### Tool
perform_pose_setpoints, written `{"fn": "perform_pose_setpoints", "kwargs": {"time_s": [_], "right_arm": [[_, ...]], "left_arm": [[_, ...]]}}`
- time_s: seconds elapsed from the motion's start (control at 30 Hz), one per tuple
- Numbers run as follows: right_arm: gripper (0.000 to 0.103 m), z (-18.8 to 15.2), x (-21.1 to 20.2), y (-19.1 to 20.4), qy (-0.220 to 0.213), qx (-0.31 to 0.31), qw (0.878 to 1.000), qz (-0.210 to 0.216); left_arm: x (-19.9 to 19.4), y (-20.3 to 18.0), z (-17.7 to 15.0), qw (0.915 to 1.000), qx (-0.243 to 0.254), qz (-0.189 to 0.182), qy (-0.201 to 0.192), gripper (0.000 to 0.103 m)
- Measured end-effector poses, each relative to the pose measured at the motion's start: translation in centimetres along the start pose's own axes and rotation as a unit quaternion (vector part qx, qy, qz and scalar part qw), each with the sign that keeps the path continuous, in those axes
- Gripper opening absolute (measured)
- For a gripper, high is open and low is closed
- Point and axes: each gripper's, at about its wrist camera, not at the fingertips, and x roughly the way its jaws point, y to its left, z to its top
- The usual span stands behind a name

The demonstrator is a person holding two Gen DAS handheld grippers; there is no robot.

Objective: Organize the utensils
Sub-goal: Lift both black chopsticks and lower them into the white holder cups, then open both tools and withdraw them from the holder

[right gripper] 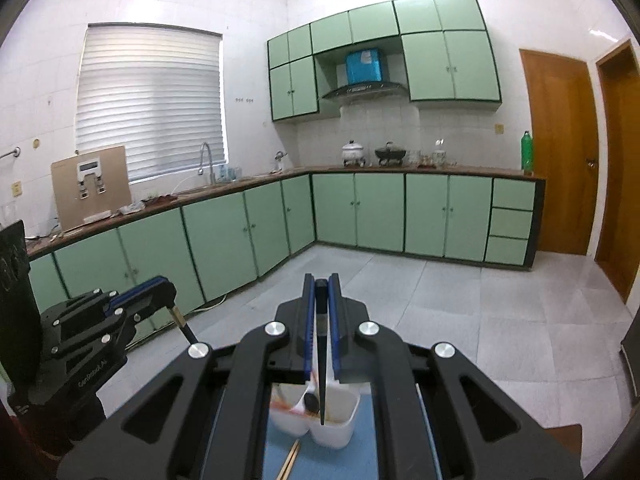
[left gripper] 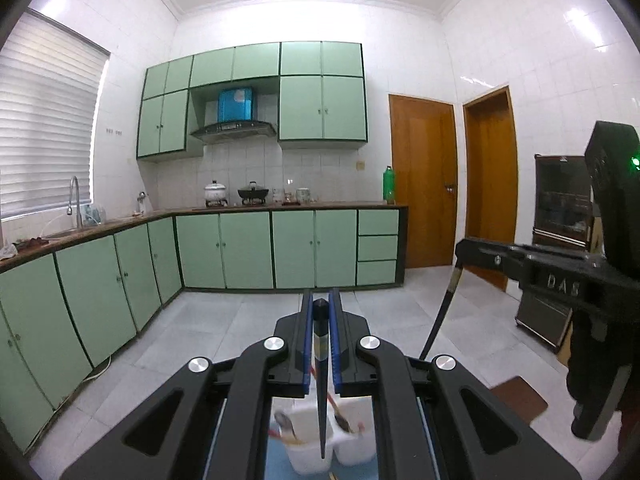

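Observation:
My left gripper (left gripper: 321, 305) is shut on a black chopstick (left gripper: 322, 400) that hangs point down over a white two-compartment utensil holder (left gripper: 308, 454). My right gripper (right gripper: 321, 281) is shut on another black chopstick (right gripper: 321, 384) that hangs point down over the same holder (right gripper: 336, 428). The holder stands on a blue mat (right gripper: 356, 460) and contains a spoon (right gripper: 310, 400), a red-handled utensil and other pieces. Each gripper shows in the other's view, the right one (left gripper: 464, 248) at the right edge, the left one (right gripper: 160, 292) at the left edge.
A pair of wooden chopsticks (right gripper: 290, 460) lies on the mat by the holder. Green base cabinets (right gripper: 360, 208) with a brown counter run along the far walls, with a sink tap (right gripper: 206, 160) and pots. Two wooden doors (left gripper: 424, 180) stand at the right.

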Motion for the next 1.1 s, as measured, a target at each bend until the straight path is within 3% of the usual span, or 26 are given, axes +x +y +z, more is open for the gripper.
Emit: {"fn": "perform_pose_setpoints", "kwargs": {"time_s": [0.3,0.67,0.77,0.8,0.9,1.1], "right_arm": [[0.006,-3.5,7.0,-1.4,0.049,0.020,0.999,-0.007],[0.006,-8.8,10.9,-0.7,0.116,0.025,0.993,-0.015],[0.011,-9.4,10.9,-1.1,0.123,0.034,0.992,-0.024],[0.015,-9.4,10.6,-1.1,0.120,0.037,0.992,-0.026],[0.035,-9.2,8.4,-1.6,0.099,0.052,0.993,-0.033],[0.050,-10.0,3.4,-1.7,0.075,0.055,0.995,-0.037]], "left_arm": [[6.2,0.6,-2.9,0.9999,-0.007,0.006,0.009,0.007],[9.7,2.7,-8.5,0.9951,-0.039,-0.001,0.090,0.009],[9.7,3.0,-8.9,0.9935,-0.046,-0.001,0.104,0.019],[9.6,3.2,-8.7,0.9934,-0.050,0.001,0.103,0.027],[8.1,3.7,-8.5,0.9938,-0.058,0.002,0.095,0.035],[3.8,3.9,-8.3,0.9942,-0.065,0.019,0.084,0.059]]}}
